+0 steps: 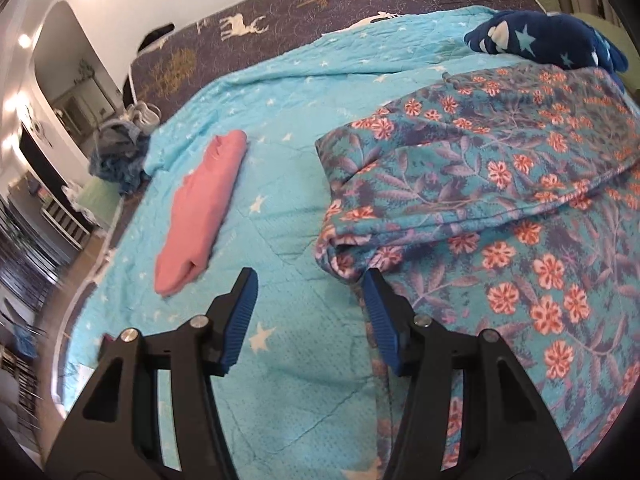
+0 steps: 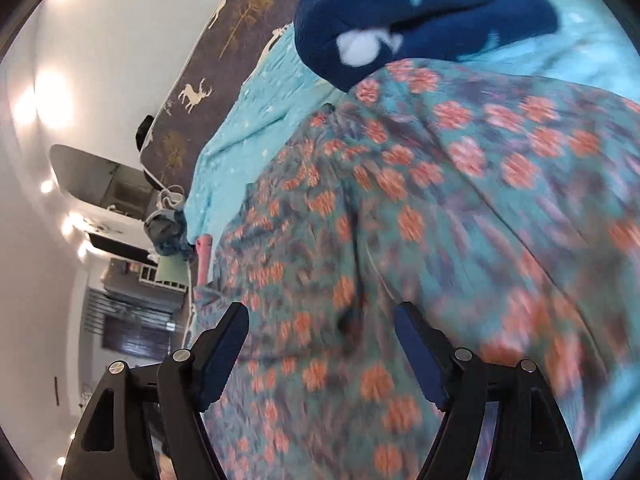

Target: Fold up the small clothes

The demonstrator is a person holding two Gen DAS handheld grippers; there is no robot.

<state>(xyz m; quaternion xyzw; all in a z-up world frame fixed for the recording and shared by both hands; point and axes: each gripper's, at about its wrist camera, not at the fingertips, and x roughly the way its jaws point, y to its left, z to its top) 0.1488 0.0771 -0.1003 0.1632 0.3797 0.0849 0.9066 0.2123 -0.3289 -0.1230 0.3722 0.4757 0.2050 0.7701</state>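
Note:
A teal garment with orange flowers (image 1: 500, 184) lies spread on the right of the bed, its near left part folded over into a thick edge. My left gripper (image 1: 310, 276) is open just in front of that folded edge. Its right fingertip (image 1: 374, 284) is against the cloth's border and nothing is between the pads. A folded pink garment (image 1: 204, 208) lies to the left on the light blue blanket (image 1: 280, 120). In the blurred right wrist view, my right gripper (image 2: 322, 308) stands open low over the floral garment (image 2: 400, 200), gripping nothing.
A dark blue fleece piece with pale stars (image 1: 548, 40) (image 2: 420, 12) sits at the garment's far end. A grey-blue heap of clothes (image 1: 116, 156) lies at the bed's left edge. A dark bedspread with deer (image 1: 280, 12) shows beyond the blanket. Furniture and floor lie to the left.

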